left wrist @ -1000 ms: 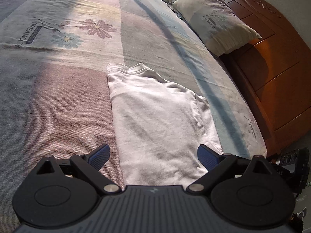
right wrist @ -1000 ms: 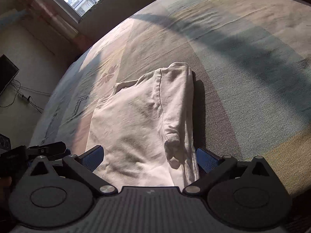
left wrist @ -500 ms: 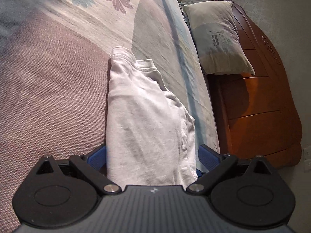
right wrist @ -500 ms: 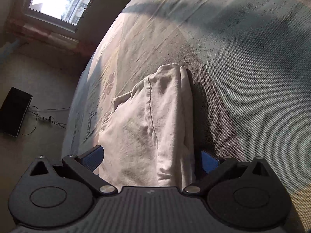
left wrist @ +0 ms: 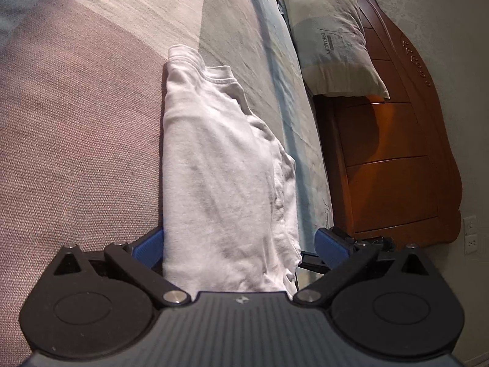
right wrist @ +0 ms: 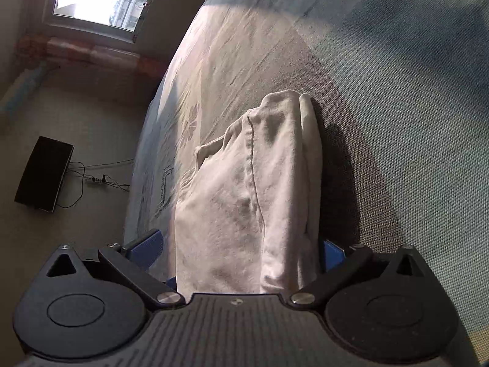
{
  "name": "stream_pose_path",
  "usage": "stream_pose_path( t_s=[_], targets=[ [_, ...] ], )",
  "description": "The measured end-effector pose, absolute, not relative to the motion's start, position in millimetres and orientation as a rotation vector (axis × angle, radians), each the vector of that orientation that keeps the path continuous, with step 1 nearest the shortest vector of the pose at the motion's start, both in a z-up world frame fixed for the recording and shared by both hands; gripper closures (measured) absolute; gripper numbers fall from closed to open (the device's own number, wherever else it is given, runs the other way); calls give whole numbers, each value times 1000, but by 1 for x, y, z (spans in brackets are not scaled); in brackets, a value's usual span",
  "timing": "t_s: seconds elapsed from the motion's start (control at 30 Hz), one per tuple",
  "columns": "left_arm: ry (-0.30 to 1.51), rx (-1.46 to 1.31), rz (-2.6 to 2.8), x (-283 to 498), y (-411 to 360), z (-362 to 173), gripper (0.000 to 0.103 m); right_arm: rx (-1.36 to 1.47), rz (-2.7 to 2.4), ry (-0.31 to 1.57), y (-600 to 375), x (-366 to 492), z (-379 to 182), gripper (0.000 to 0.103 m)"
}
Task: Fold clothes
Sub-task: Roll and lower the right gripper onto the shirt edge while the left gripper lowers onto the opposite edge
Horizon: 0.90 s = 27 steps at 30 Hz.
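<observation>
On the bed (left wrist: 76, 128), a half-folded white shirt (left wrist: 220, 177) runs toward 12 o'clock between the spread-apart fingers of the left tool (left wrist: 241, 244) and right tool (right wrist: 241, 249), apparently straddling its ends for the next fold.

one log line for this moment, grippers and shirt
left gripper: open, astride shirt | right gripper: open, astride shirt | shirt: partly folded, on bed

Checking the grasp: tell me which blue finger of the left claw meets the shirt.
The finger on the picture's left: the white shirt's edge runs against it; the other finger stands clear of it.
</observation>
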<state>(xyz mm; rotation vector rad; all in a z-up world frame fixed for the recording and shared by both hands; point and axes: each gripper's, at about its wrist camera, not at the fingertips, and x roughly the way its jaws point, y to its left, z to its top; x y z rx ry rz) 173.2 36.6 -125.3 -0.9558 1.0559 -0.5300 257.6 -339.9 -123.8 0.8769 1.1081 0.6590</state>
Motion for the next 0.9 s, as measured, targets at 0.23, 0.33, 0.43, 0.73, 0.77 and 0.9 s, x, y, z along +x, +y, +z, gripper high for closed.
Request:
stream_pose_path(
  t_s=[0.23,0.33,0.43,0.73,0.77,0.9],
  targets=[
    [1047,-922,-483,208,19,-123,1,882,680,1129,-322,287,-123,0],
    [1066,-878,-502,208,13,-120,1,890,671,1134,-317,296,-123,0],
    [1089,-964,-577,191,23,-127,1,870,700,1161,-319,275,-122,0],
    [1106,-950,-530,215,7,-126,1,851,737,1142,-321,280,-123,0],
    [1109,-925,-545,213,4,-125,1,856,730,1142,-319,283,-123,0],
    [1124,-992,-597,203,12,-131,1,819,759,1111,-322,270,-123,0]
  ],
)
